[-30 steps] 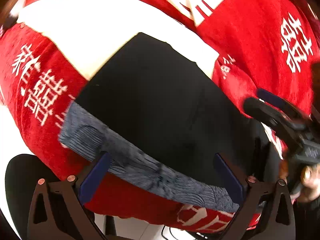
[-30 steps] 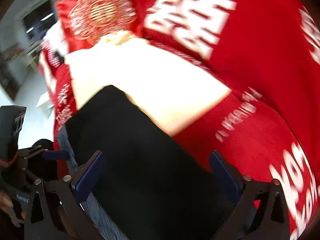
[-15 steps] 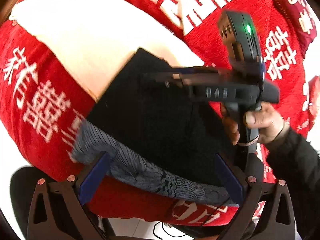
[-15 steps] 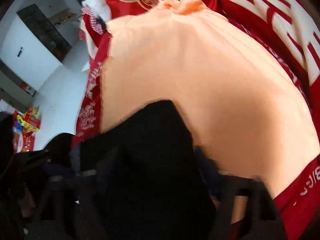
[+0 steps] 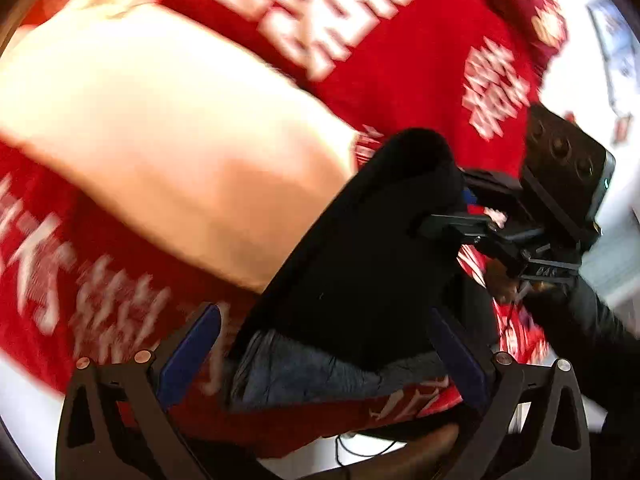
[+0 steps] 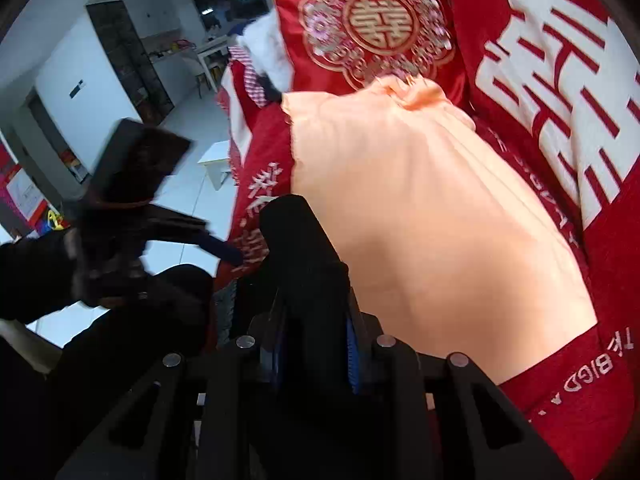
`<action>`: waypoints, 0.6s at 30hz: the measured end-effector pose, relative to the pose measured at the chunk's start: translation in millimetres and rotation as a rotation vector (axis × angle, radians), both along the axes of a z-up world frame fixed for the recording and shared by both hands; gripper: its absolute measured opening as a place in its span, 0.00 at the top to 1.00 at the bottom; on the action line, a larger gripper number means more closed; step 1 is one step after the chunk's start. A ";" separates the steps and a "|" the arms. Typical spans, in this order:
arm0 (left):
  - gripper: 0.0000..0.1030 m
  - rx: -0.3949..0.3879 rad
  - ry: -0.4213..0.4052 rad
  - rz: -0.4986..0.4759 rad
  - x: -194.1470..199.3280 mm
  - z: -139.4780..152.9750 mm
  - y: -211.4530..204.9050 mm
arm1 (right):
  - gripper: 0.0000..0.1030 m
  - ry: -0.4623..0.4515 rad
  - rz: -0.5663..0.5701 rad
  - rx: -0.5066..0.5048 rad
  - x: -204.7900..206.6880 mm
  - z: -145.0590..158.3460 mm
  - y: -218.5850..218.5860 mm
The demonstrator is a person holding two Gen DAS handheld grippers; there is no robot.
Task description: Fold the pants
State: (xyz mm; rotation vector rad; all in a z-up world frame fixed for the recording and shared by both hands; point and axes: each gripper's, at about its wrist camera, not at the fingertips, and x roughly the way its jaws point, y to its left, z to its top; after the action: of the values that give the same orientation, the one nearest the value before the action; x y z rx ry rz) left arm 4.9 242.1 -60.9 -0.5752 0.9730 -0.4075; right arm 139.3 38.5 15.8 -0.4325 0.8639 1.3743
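The black pants (image 5: pixel 360 264) with a grey patterned waistband (image 5: pixel 320 372) lie on a red bed. My right gripper (image 6: pixel 312 344) is shut on the pants (image 6: pixel 300 248) and holds a bunched fold lifted off the bed. It also shows in the left wrist view (image 5: pixel 468 200), clamped on the raised far end of the pants. My left gripper (image 5: pixel 320 352) is open, its blue pads on either side of the waistband end. It shows blurred in the right wrist view (image 6: pixel 224 248), at the left.
A red bedspread with white characters (image 5: pixel 380 40) covers the bed, with a peach cloth (image 6: pixel 420 220) spread on it. A red embroidered pillow (image 6: pixel 376 24) stands at the head. White floor and furniture (image 6: pixel 120 80) lie beyond the bed's left edge.
My right gripper has shut on the far end of the pants and lifted it toward the waistband. The left gripper stays open near the waistband and has shifted.
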 end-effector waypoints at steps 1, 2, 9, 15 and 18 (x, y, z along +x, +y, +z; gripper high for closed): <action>0.00 0.039 -0.014 -0.025 4.7 -0.8 -4.1 | 0.74 -0.007 0.006 0.004 -3.7 3.3 -2.2; 0.00 0.056 -0.018 -0.046 10.6 -2.9 -6.5 | 0.74 -0.013 0.011 0.005 -6.2 5.3 -3.1; 0.00 -0.090 0.048 -0.215 38.4 -20.1 -33.4 | 0.74 -0.026 0.013 -0.012 -10.9 4.7 1.2; 0.60 -0.037 0.103 -0.191 36.5 -15.6 -42.8 | 0.25 -0.026 -0.164 -0.010 4.8 17.5 -10.2; 0.64 -0.046 0.147 -0.157 36.8 -21.1 -38.7 | 0.20 -0.093 -0.304 0.021 2.4 30.5 -49.5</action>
State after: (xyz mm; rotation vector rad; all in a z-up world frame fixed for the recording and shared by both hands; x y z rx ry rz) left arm 41.7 203.3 -82.0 -0.5785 1.1563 -0.5347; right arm 141.8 -11.0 46.3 -0.3311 0.8019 1.0742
